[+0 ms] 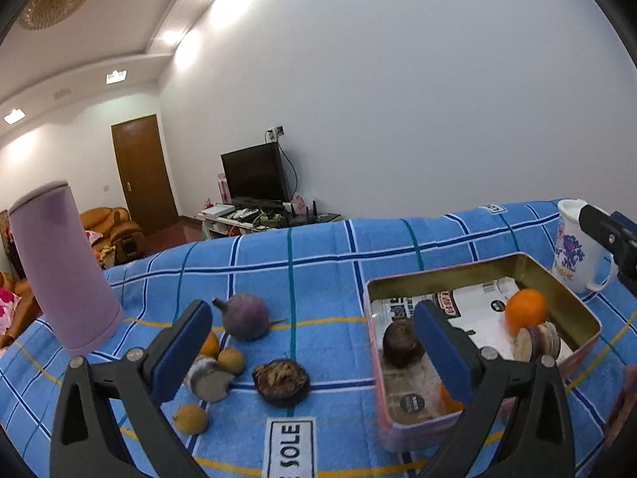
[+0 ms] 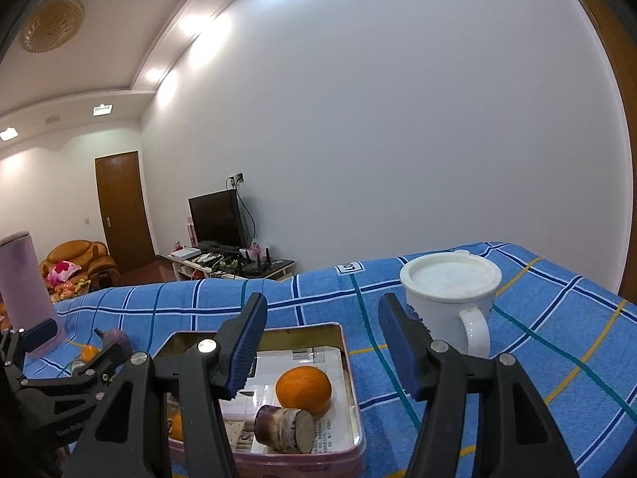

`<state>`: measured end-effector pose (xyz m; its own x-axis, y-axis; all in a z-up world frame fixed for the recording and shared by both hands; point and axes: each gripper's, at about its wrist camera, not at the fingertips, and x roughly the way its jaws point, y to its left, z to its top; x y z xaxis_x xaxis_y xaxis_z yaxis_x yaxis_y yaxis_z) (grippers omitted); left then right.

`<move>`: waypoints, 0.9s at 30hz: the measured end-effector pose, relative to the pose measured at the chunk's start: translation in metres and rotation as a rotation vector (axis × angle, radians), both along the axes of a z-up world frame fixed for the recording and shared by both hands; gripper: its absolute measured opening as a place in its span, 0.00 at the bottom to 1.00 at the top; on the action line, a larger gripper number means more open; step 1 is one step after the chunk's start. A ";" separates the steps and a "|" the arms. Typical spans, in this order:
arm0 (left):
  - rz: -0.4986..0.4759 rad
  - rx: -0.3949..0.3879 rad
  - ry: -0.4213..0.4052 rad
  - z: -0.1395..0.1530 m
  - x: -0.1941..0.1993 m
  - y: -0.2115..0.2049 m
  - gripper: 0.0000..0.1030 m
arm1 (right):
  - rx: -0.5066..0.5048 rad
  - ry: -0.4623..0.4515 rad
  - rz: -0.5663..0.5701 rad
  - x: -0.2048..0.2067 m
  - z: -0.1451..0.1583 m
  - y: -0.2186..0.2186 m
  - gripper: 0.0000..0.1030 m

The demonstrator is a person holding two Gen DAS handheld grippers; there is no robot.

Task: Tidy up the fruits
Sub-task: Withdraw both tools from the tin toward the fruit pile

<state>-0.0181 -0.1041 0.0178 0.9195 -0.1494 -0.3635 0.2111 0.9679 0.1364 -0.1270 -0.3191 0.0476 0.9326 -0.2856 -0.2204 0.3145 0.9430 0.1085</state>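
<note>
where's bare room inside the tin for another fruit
Inside the tin, the paper-lined middle between the dark fruit and the orange is free. The corner by the orange and cut piece is crowded.

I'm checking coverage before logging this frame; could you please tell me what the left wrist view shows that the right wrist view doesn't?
Only the left wrist view shows the halved dark fruit and small yellow fruits on the cloth. Only the right wrist view shows the mug's lid from above. Both show the tin, the orange in it, and the purple tumbler.
</note>
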 end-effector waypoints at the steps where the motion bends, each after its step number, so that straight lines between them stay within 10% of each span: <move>1: -0.005 0.000 -0.001 0.000 -0.001 0.004 1.00 | -0.004 0.000 0.003 0.000 0.000 0.001 0.58; 8: -0.002 0.077 -0.038 -0.002 -0.005 0.030 1.00 | -0.029 0.025 0.032 0.003 -0.001 0.017 0.58; 27: 0.158 -0.026 0.116 -0.005 0.041 0.124 1.00 | 0.042 0.144 0.169 0.029 -0.015 0.082 0.58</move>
